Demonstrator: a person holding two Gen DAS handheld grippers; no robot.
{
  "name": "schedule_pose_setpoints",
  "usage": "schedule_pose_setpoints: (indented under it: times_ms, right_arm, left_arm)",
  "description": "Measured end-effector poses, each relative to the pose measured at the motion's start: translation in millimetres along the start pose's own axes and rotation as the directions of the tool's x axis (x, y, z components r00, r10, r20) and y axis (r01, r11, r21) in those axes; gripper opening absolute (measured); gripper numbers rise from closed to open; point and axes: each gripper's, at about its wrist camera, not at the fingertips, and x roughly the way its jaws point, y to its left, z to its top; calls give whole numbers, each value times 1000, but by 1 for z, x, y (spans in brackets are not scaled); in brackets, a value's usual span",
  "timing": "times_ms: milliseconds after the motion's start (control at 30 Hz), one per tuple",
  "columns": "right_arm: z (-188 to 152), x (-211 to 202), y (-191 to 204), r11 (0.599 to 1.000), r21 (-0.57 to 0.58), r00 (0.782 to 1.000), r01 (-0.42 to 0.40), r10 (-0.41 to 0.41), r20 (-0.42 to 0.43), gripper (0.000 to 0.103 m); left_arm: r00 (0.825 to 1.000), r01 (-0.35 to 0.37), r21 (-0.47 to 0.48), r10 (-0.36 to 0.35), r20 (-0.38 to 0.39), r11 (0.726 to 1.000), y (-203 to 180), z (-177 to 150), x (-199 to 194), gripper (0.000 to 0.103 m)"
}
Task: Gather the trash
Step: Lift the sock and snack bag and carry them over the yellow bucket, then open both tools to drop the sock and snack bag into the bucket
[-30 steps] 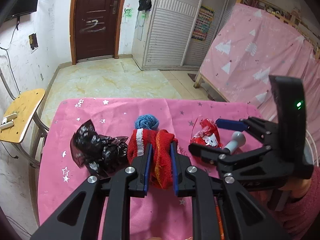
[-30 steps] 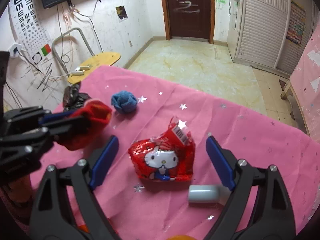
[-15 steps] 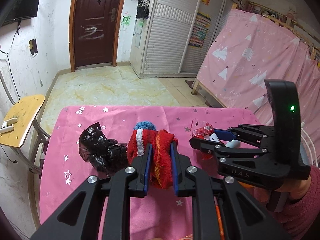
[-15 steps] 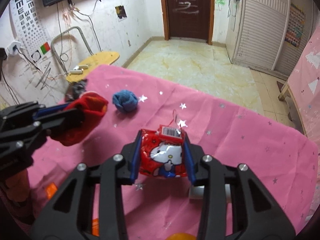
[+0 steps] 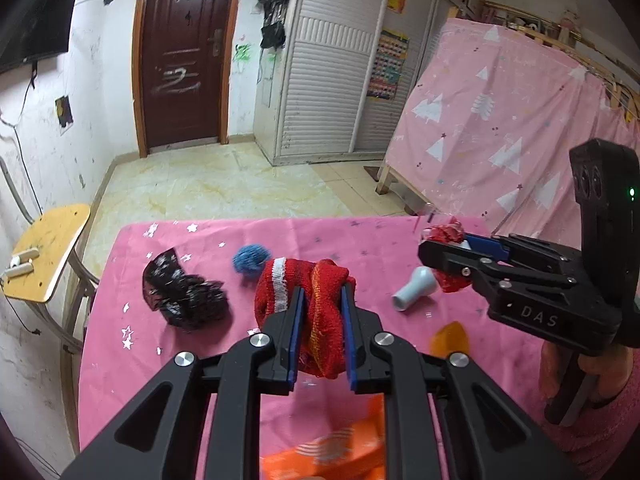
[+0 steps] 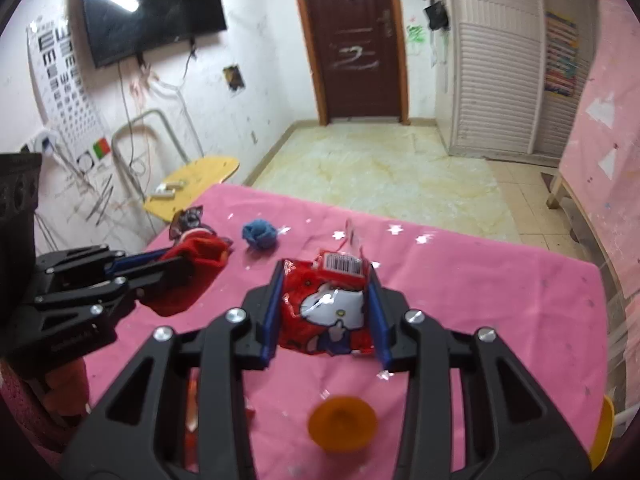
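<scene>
2 grippers clamp loads: left gripper pinches an upright red sock; right gripper squeezes a barcode-up snack wrapper.

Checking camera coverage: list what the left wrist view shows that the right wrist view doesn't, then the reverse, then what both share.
Only the left wrist view: a white bottle lying on the pink cloth, and the black bag in full.

Only the right wrist view: the wrapper's printed face and barcode, a TV and an eye chart.

Both: the left gripper shut on a red sock, the right gripper shut on the wrapper, the blue ball, the door, the yellow chair.
</scene>
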Motion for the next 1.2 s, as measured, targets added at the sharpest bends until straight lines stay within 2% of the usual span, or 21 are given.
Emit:
schedule_pose_setpoints:
  times_ms: [367,700,867,1033,1200]
  right_arm:
    - [-32,-87,-73,986,149,986,70,-91,143,36]
    - [-77,-143,-144,945,295,958,144,-208,197,36]
    - [-99,-166,-179,912,356,938,206,-287,193,36]
    - [-121,-177,-206,882,405,927,239,-331,174,37]
    - [-142,-176,-234,855,433,922,285,-369,122,37]
  left_arm:
    - [999,45,107,-46,4,993,-87,7,-10,10]
    - [997,82,238,-81,-16,968,-171,6,-9,10]
    - [994,106,311,-99,-40,945,-210,2,-1,10]
    - [990,137,356,-120,-71,924,-248,-2,9,10]
    - [977,208,365,-175,-122,908,-286,-4,22,10]
